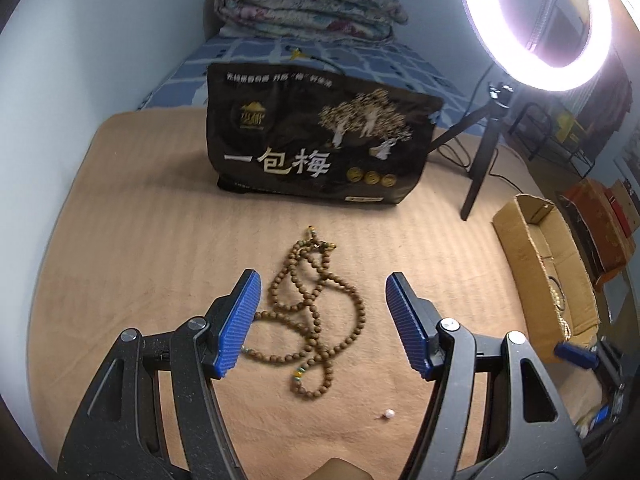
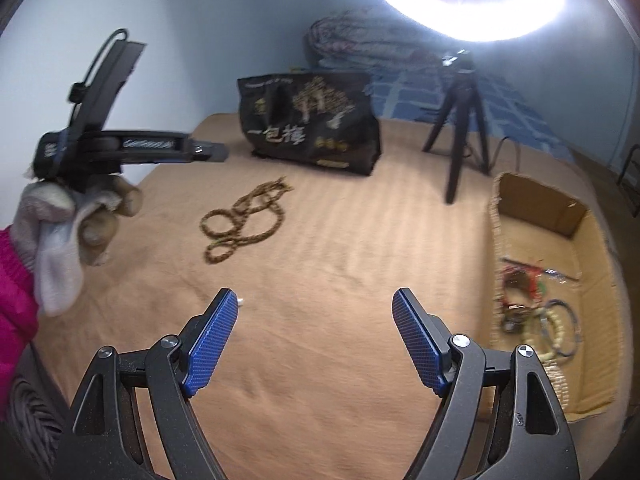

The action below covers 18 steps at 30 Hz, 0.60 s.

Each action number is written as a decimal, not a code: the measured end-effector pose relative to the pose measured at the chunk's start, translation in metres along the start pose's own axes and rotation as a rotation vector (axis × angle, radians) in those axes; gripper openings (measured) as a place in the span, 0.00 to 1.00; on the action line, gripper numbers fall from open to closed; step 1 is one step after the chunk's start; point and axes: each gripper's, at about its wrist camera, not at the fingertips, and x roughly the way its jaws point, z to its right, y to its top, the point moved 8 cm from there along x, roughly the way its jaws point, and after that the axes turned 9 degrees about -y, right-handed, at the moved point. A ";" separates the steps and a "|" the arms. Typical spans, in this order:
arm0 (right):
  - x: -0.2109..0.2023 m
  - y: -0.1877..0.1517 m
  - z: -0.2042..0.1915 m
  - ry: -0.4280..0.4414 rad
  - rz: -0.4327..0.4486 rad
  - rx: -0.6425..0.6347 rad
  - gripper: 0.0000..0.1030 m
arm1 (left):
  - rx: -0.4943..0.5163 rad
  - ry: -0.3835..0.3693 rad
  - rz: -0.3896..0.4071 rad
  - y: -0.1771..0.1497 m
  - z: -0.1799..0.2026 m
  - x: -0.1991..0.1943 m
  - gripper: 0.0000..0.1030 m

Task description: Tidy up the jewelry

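Left gripper [image 1: 323,322] released, blue fingers [image 1: 239,325] spread over a coiled wooden bead necklace [image 1: 316,312] mid-bed on the tan blanket [image 1: 140,240]. Right gripper [image 2: 316,340] likewise released, grasping nothing. Bracelets [image 2: 536,312] inside the cardboard box [image 2: 560,212] at the bed's right edge.

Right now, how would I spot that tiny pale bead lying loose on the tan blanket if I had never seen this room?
Start at the big black snack bag standing on the tan blanket, then come toward the camera past the tangled string of brown wooden beads. Just nearer than that tangle, slightly to the right, lies the small pale round bead. It is alone, whitish, and joined to nothing.
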 end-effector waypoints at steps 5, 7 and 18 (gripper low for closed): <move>0.019 -0.008 -0.026 0.035 -0.042 -0.048 0.77 | -0.016 -0.014 -0.049 -0.004 -0.011 0.022 0.65; 0.025 -0.012 -0.036 0.048 -0.055 -0.064 0.77 | -0.018 -0.013 -0.072 -0.008 -0.015 0.033 0.65; 0.044 -0.025 -0.074 0.116 -0.098 -0.143 0.77 | -0.031 -0.010 -0.121 -0.015 -0.036 0.070 0.65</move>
